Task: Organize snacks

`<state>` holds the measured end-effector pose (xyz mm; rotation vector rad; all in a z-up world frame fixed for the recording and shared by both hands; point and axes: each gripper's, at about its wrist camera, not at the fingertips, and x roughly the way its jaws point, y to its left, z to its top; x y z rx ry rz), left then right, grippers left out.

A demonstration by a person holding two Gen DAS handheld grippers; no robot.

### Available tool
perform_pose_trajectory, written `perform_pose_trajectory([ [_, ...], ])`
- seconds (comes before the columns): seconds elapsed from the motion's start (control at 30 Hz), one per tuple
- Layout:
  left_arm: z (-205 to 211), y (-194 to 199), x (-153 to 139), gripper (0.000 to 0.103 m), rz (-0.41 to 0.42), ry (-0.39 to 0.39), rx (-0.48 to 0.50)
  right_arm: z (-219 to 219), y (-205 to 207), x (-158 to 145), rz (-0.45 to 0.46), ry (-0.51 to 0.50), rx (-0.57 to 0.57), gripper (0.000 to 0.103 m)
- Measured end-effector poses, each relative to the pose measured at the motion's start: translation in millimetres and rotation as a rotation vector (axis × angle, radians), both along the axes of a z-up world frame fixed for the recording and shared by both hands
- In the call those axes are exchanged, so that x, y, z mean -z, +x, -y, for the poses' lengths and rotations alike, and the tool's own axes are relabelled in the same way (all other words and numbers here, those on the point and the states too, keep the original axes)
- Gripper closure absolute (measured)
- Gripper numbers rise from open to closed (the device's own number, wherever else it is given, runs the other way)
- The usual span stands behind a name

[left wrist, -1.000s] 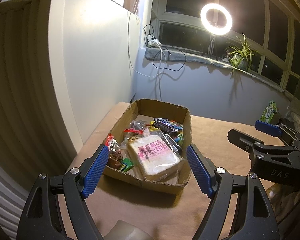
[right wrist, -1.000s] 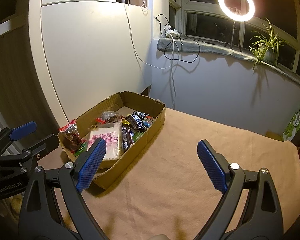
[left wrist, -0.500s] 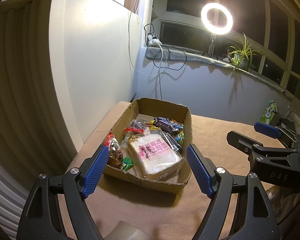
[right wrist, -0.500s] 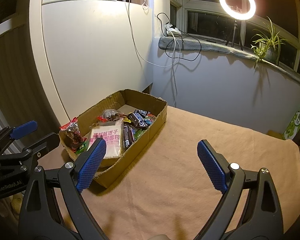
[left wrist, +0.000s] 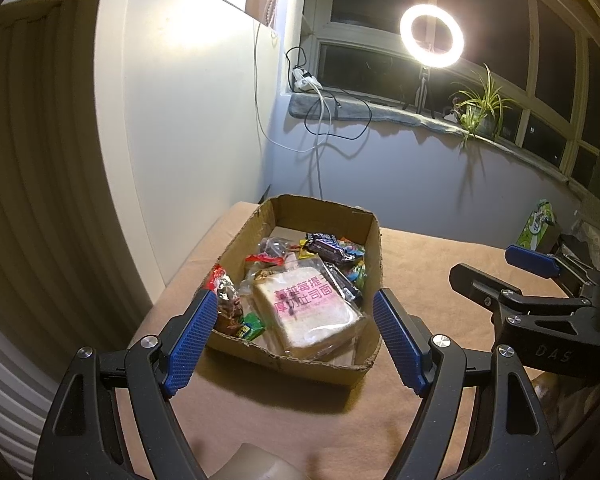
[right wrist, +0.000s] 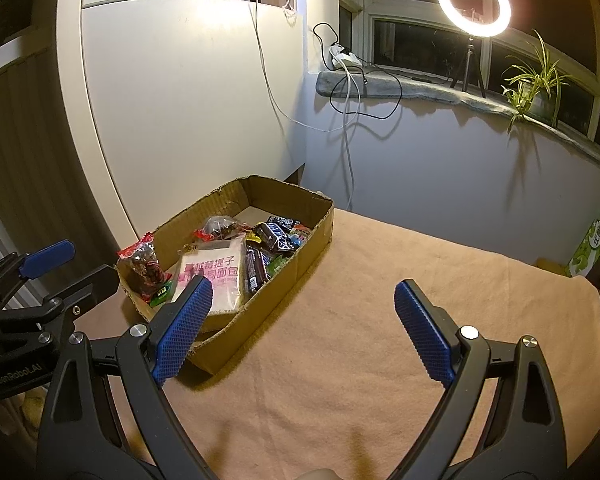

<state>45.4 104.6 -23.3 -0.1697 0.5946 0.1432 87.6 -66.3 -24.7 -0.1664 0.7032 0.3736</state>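
A shallow cardboard box (left wrist: 374,248) (right wrist: 320,236) sits on the tan-covered table, full of snacks. A wrapped bread slice (left wrist: 306,312) (right wrist: 216,280) with pink lettering lies at its near end, dark chocolate bars (left wrist: 326,249) (right wrist: 274,236) further back, and a red-topped bag of dried fruit (left wrist: 226,302) (right wrist: 144,266) leans at the left corner. My left gripper (left wrist: 294,340) hangs open just before the box's near wall, nothing between its blue pads. My right gripper (right wrist: 302,326) is open over bare cloth to the right of the box, empty.
A white cabinet wall (right wrist: 180,100) stands close behind and left of the box. A green carton (left wrist: 538,224) (right wrist: 594,246) stands at the table's far right edge. A ring light (right wrist: 474,2), cables and a potted plant (right wrist: 534,88) occupy the window sill. Tan cloth (right wrist: 400,300) stretches right of the box.
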Motion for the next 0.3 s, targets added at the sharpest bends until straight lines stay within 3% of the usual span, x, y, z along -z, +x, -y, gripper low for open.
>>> perform_pose_trajectory([
  [0.3,3.9,-1.1,-0.3,0.023,0.014,0.018,0.003,-0.1,-1.5,3.4,-0.004,0.0,0.0,0.008],
])
